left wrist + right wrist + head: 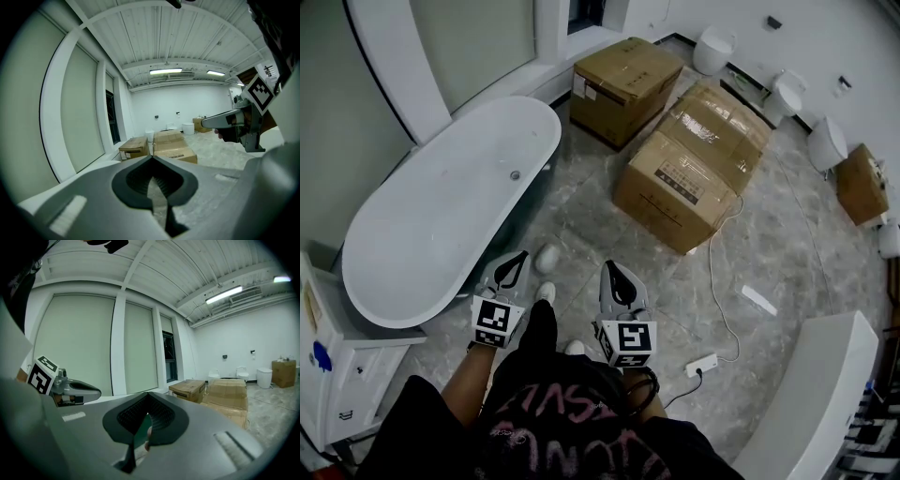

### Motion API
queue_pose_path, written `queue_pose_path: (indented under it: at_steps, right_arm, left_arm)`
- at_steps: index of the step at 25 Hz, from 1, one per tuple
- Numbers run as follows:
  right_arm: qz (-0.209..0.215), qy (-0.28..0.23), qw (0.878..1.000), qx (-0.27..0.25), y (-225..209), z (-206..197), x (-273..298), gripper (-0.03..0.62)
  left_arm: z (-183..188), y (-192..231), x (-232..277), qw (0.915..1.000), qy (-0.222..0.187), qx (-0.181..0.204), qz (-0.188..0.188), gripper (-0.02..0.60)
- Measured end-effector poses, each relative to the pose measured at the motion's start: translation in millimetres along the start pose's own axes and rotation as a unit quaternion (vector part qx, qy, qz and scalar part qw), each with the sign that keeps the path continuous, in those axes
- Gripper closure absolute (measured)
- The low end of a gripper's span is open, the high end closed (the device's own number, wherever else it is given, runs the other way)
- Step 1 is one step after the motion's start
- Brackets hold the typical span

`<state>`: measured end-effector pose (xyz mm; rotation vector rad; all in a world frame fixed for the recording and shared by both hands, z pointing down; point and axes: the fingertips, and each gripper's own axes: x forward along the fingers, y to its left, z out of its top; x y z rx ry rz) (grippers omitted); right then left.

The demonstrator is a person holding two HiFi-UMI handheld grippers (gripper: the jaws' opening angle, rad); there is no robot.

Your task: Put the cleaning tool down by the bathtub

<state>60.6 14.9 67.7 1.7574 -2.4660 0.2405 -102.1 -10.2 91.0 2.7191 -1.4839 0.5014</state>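
Stood at the side of the white oval freestanding bathtub [441,216], with the left hand-held gripper [517,259] and the right hand-held gripper [610,270] level at the waist, each with jaws pressed together and nothing pinched. Took the small pale rounded lump on the grey marble floor [581,216], just beside the tub's wall, for the cleaning tool [547,257], though too small to tell for sure. On that reading, judged the setting-down done, with only a drawing-away remaining; failing that, called for a search for the tool first. Noted two brown cardboard boxes [694,164] well beyond the tub, white toilets [786,94] along the far wall and a white cabinet [337,375] at the tub's near end. Marked the thin white cable [713,281] trailing to a white power strip [703,364] near the right foot as a likely snag on stepping back.
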Motion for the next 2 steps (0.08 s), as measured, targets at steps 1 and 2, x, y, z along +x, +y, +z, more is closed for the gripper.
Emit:
queue_pose_path:
  at_steps: [1,2]
  right_arm:
    - [0.000,0.002,1.000,-0.001,0.4,0.0,1.1,0.579]
    - [0.001,0.004,1.000,-0.001,0.7,0.1,2.1,0.579]
  left_arm:
    - [-0.6,1.8,0.4,1.0000,0.000,-0.003,0.002,0.581]
    - [-1.2,3.4,0.9,1.0000,0.000,-0.006,0.004,0.581]
